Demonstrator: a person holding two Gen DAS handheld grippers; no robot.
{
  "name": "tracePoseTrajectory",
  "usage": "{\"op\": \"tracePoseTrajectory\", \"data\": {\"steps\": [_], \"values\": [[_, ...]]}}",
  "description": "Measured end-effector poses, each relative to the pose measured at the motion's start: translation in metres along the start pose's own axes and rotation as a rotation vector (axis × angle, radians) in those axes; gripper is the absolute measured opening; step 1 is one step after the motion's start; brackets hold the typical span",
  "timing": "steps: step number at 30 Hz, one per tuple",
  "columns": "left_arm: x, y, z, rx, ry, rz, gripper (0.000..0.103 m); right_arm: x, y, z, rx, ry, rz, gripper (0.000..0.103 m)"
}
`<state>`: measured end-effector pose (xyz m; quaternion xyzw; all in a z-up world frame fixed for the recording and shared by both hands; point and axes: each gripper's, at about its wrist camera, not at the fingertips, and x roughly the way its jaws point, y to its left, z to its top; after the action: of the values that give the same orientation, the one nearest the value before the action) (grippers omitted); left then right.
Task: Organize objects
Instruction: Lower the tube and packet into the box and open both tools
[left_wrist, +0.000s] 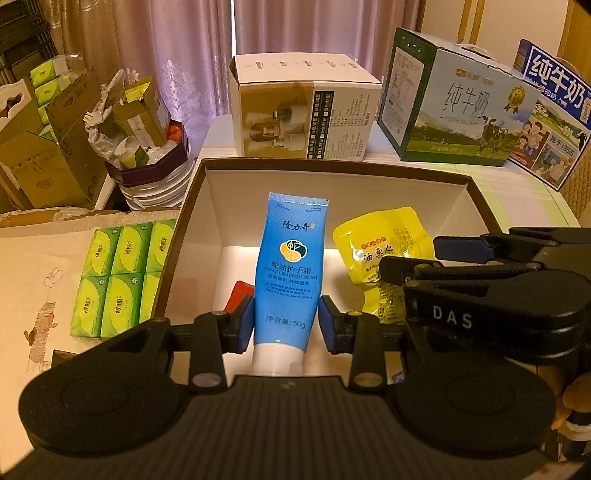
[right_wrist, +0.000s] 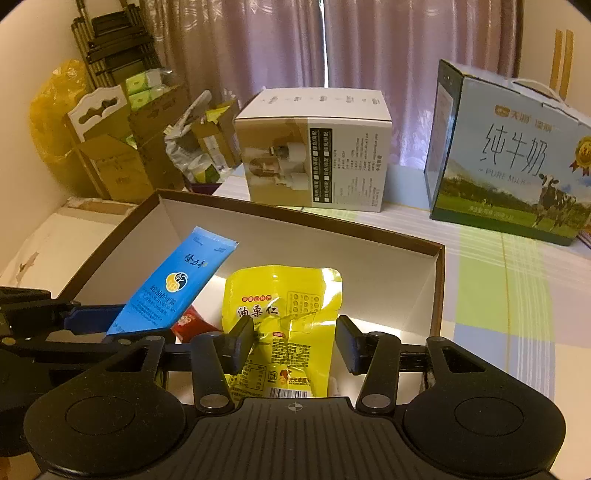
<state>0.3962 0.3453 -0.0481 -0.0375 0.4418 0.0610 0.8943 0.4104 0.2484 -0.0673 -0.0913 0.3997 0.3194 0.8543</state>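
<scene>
one tube (left_wrist: 288, 266), one yellow pouch (right_wrist: 284, 314), one box (left_wrist: 192, 206).

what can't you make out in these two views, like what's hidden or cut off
- Red packet: mostly hidden behind the blue hand cream tube and the left gripper in the left wrist view; its print is unreadable.
- Yellow snack pouch: lower end hidden by the right gripper in the right wrist view.
- Blue milk carton: cut off by the right frame edge, left wrist view.
- White box: small print too small to read.

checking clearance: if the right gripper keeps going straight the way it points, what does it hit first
Most likely the yellow snack pouch lying between the open fingers of the right gripper; beyond it, the box's far wall. Depth is hard to judge.
</scene>
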Motion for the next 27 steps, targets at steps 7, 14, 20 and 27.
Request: {"op": "tracePoseTrajectory", "data": {"steps": [7,14,20,27], "values": [[0.006,0.002,0.002,-0.005,0.005,-0.009,0.032,0.001,-0.006,0.005,0.027,-0.014,0.052,0.047],[0.014,0.001,0.001,-0.003,0.02,-0.01,0.032,-0.006,-0.012,-0.001,-0.012,-0.021,0.022,0.048],[0.017,-0.003,0.003,0.002,0.019,-0.017,0.032,-0.009,-0.018,-0.001,-0.011,-0.03,0.011,0.048],[0.012,-0.006,0.002,0.012,-0.02,-0.025,0.075,-0.022,-0.019,-0.002,-0.006,-0.053,0.027,0.05]]}}
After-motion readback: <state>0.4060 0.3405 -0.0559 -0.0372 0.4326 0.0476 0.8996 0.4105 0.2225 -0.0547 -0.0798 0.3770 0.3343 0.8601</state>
